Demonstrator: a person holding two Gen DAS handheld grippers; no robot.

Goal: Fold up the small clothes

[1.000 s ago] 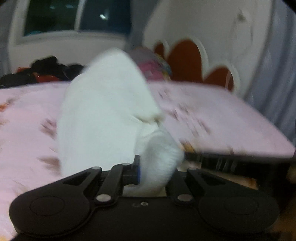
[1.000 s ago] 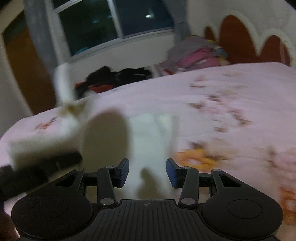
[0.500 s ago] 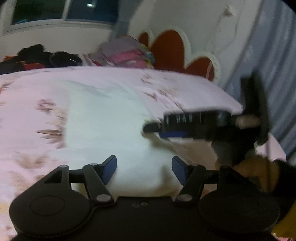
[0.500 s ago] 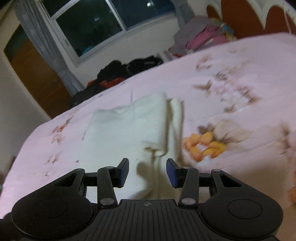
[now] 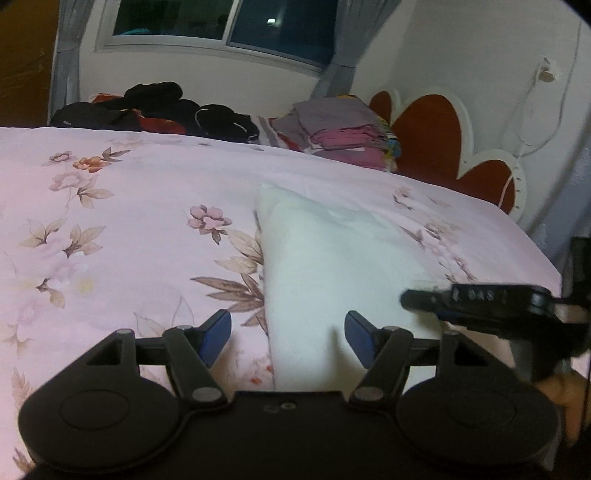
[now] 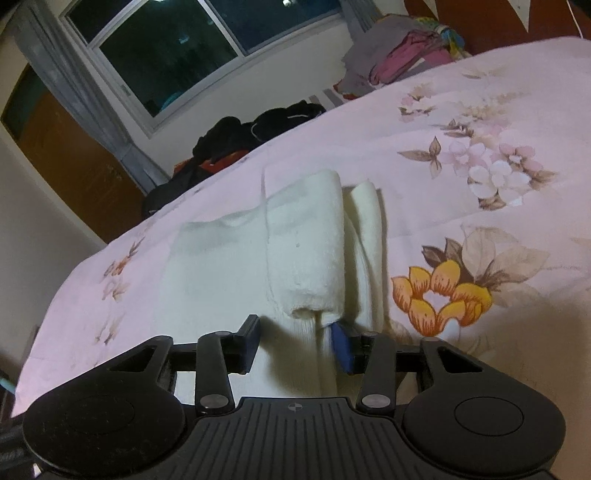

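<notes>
White garment (image 5: 332, 266) lies flat on pink floral bedsheet (image 5: 122, 229), partly folded; in right wrist view 2 rolled/folded strips sit along its right side, the sleeve-like roll (image 6: 306, 243) w/ cuff end facing the cam. Left gripper (image 5: 287, 336) jaws spread wide, nothing between pads, hovering over garment's near edge. Right gripper (image 6: 295, 341) also spread, jaws straddling the cuff end; right pad (image 6: 341, 345) touching or just beside the cloth, can't tell which. Dark clothes pile (image 5: 155, 107) and folded stack (image 5: 343, 133) at far side of bed, under window (image 5: 221, 22).
</notes>
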